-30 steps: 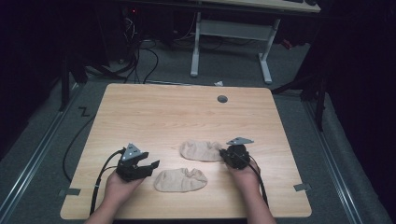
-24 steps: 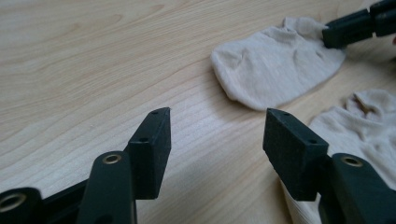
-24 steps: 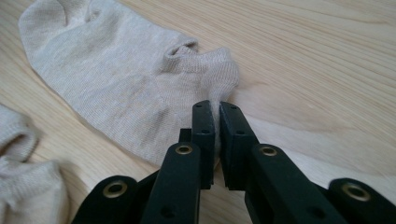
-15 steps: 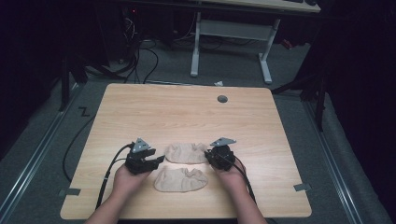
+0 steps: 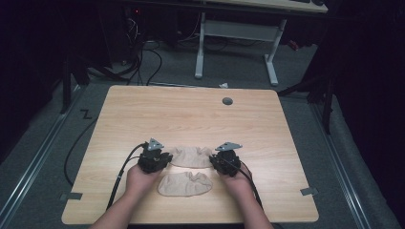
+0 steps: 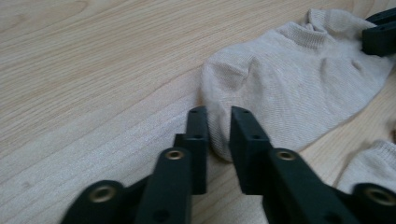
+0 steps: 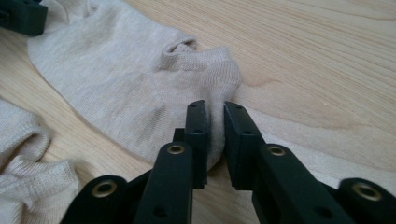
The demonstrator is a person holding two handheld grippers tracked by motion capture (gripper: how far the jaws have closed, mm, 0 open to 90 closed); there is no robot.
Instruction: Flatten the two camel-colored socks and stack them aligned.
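Two beige ankle socks lie on the wooden table. The far sock stretches between my two grippers. My left gripper pinches its left end; in the left gripper view the fabric sits between the narrow jaws of that gripper. My right gripper pinches the right end, where the sock's cuff bunches just ahead of the closed gripper. The near sock lies loose and crumpled between the person's hands, and it appears in both gripper views.
A grey round grommet is set in the far part of the table. Beyond the table stands a white-legged desk, with cables on the floor. Each gripper's cable trails toward the front edge.
Both grippers moved inward onto the ends of the far sock. The left came from beside the near sock. The far sock now looks shorter and shifted left.
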